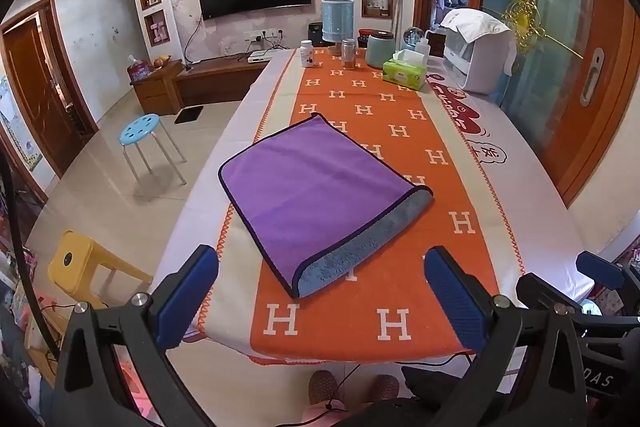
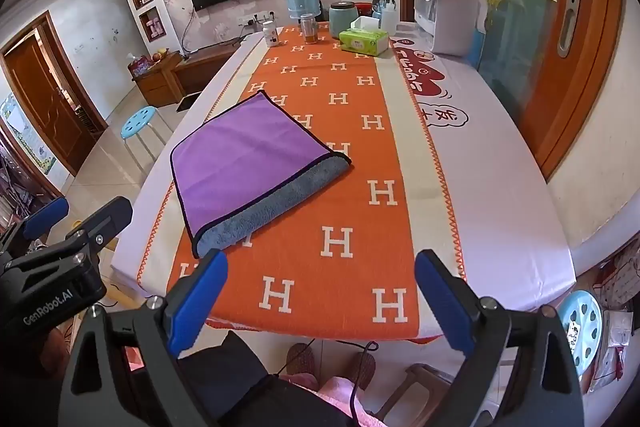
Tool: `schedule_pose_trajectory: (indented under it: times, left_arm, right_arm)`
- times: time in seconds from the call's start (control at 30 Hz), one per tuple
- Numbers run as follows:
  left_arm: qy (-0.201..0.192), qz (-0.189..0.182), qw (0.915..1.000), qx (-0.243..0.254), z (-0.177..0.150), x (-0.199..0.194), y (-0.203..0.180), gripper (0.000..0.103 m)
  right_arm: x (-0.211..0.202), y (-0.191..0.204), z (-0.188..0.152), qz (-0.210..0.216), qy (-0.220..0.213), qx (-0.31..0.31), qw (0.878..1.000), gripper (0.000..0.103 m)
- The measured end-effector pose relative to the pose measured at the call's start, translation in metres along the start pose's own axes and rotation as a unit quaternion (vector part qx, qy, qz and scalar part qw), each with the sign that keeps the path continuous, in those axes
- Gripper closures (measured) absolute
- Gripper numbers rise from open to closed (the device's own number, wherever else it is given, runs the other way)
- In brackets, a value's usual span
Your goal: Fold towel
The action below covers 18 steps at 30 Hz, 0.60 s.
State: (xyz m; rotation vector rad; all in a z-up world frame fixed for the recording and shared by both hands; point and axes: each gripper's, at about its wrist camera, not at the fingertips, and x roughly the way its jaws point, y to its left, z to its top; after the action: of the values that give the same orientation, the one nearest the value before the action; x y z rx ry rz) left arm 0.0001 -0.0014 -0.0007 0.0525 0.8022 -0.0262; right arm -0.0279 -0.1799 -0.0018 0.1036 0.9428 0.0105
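While both tongs gape wide and empty, folded purple towel (image 1: 316,187) ahead of left tongs (image 1: 320,291), ahead-left of right tongs (image 2: 320,297)

Materials and surface finish

The towel (image 1: 316,187) is cloth: smooth matt purple face, fluffy grey pile underside, dark bound hem. The tabletop (image 1: 520,163) carries a matt woven orange runner (image 1: 400,131) over smooth white cloth. Left tongs (image 1: 320,291) and right tongs (image 2: 320,303) have ribbed blue pads on matt black plastic with bright metal screws. The floor (image 1: 100,187) is glossy tile.
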Motion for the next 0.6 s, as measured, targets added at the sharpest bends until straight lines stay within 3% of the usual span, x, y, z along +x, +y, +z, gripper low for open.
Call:
schedule_pose_trajectory:
  times: [0.6]
  left_arm:
    - [0.009,-0.007,0.9999,-0.006,0.005,0.010,0.003,0.001]
  right_arm:
    - [0.006,0.001,0.006,-0.004,0.005,0.001,1.000,0.008]
